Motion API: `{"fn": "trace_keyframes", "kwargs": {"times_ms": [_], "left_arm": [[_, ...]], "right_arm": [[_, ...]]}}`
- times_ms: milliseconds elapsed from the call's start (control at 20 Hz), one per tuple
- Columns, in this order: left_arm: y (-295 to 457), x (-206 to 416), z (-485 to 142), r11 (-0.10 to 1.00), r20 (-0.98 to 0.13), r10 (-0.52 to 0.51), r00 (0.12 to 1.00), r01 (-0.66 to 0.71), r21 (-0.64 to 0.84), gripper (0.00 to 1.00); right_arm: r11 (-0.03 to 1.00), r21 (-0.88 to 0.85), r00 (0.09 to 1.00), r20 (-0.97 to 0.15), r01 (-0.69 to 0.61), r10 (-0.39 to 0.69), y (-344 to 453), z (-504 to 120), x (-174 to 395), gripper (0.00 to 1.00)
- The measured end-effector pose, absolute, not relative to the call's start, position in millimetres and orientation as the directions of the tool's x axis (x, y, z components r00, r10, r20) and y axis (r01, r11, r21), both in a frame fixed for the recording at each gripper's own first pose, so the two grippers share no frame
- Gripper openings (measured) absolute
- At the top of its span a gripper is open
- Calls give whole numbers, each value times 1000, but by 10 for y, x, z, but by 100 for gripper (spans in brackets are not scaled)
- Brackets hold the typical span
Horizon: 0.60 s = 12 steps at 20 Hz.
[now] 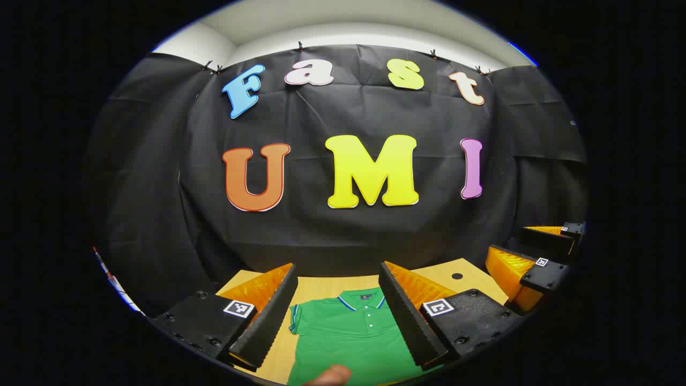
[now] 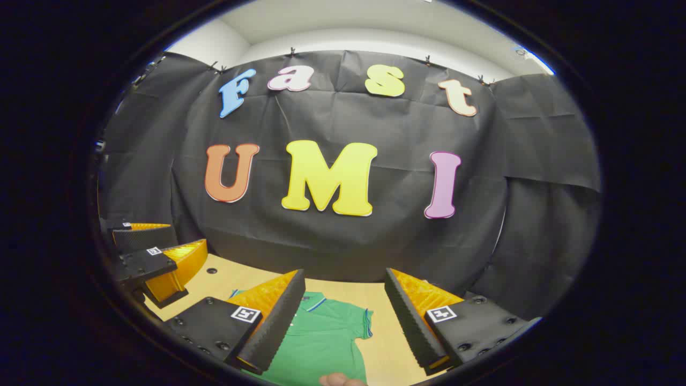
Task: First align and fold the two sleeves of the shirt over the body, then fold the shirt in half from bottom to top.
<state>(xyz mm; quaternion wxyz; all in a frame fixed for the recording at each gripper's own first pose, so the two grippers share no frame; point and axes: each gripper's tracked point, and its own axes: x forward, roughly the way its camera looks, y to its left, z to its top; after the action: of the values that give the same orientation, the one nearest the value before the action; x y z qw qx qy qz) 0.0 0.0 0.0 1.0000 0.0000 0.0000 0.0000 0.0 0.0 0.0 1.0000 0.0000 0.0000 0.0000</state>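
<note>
A green polo shirt [image 1: 348,335] lies flat on the wooden table [image 1: 321,287], collar [image 1: 362,297] toward the cloth wall, buttons up. One short sleeve [image 1: 295,320] with blue trim spreads out to the side. In the left gripper view my left gripper [image 1: 337,273] hovers open above the shirt's chest. In the right gripper view my right gripper [image 2: 344,274] is open over the shirt [image 2: 321,338], near its other sleeve [image 2: 365,321]. Each gripper shows beside the other: the right gripper [image 1: 508,241] and the left gripper [image 2: 187,236], both with fingers apart. Nothing is held.
The black cloth wall stands close behind the table's far edge. A small dark hole [image 1: 457,276] sits in the table top near the back, also the hole [image 2: 212,271]. A person's fingertip [image 1: 332,375] pokes in at the bottom edge. Bare wood [image 2: 386,311] flanks the shirt.
</note>
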Motion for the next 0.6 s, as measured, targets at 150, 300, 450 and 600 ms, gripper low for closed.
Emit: {"fn": "trace_keyframes", "kwargs": {"times_ms": [150, 300, 450, 600], "left_arm": [[-47, 21, -17, 1000, -9, 5, 1000, -5, -9, 98], [-109, 32, -47, 1000, -15, 6, 1000, -6, -15, 98], [-181, 35, -80, 1000, -21, 3, 1000, -3, -19, 98], [-233, 51, -91, 1000, -25, 1, 1000, -1, -20, 98]], "right_arm": [[999, 36, 1000, -6, -9, 9, -47, -8, 26, 96], [999, 39, 1000, -20, -5, 6, -128, -59, 53, 95], [999, 45, 999, -33, 1, 1, -222, -96, 72, 96], [999, 42, 999, -35, 2, -1, -286, -107, 91, 96]]}}
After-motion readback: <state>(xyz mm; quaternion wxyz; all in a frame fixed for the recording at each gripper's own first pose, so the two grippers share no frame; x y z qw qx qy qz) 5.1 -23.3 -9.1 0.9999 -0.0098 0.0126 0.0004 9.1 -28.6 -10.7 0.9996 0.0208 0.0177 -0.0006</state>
